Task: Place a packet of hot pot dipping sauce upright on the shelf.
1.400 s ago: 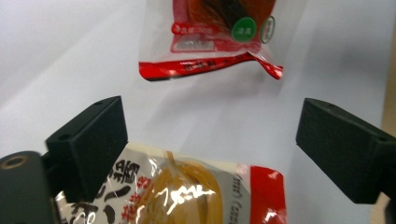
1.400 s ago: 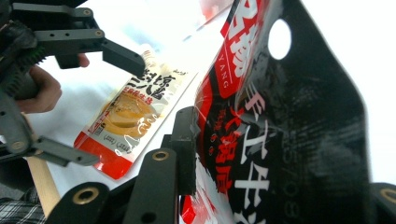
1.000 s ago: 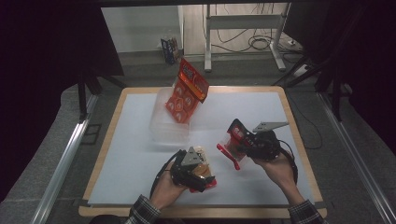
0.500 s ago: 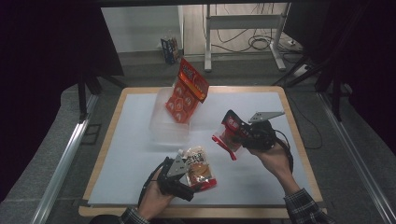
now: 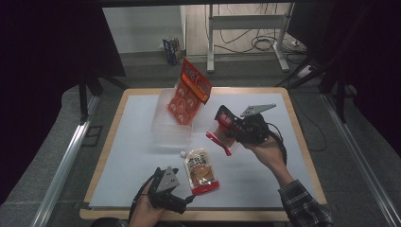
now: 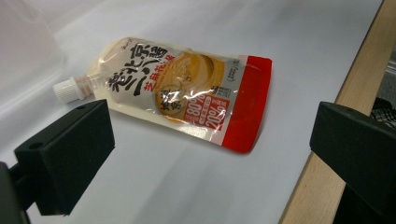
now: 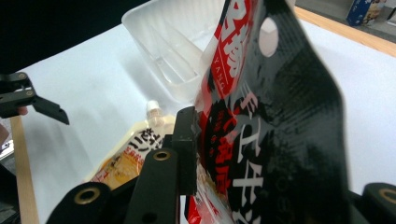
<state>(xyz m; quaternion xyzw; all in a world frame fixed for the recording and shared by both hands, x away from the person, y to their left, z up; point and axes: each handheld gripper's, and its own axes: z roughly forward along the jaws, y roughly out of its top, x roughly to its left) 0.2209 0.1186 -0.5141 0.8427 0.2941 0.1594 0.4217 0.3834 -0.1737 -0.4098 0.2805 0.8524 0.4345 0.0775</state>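
Observation:
A black and red snack packet (image 5: 218, 135) hangs above the white mat with my right gripper (image 5: 223, 124) shut on it. In the right gripper view the packet (image 7: 280, 93) stands between the jaws of the right gripper (image 7: 280, 158). A beige spout pouch (image 5: 202, 171) with a red bottom band lies flat near the front edge. My left gripper (image 5: 166, 193) sits left of it, open, holding nothing. In the left gripper view the pouch (image 6: 177, 91) lies beyond the left gripper (image 6: 210, 154). An orange packet (image 5: 189, 91) leans in a clear plastic bin (image 5: 165, 126).
The wooden table edge (image 6: 327, 154) runs close by the left gripper's right jaw. The clear bin (image 7: 173, 46) is just beyond the held packet, with the pouch (image 7: 133, 151) below it. A small blue box (image 5: 171, 49) stands on the floor behind the table.
My left gripper has drawn back leftward and toward the front edge, leaving the pouch lying on the mat. The right gripper has carried the black and red packet left, toward the bin.

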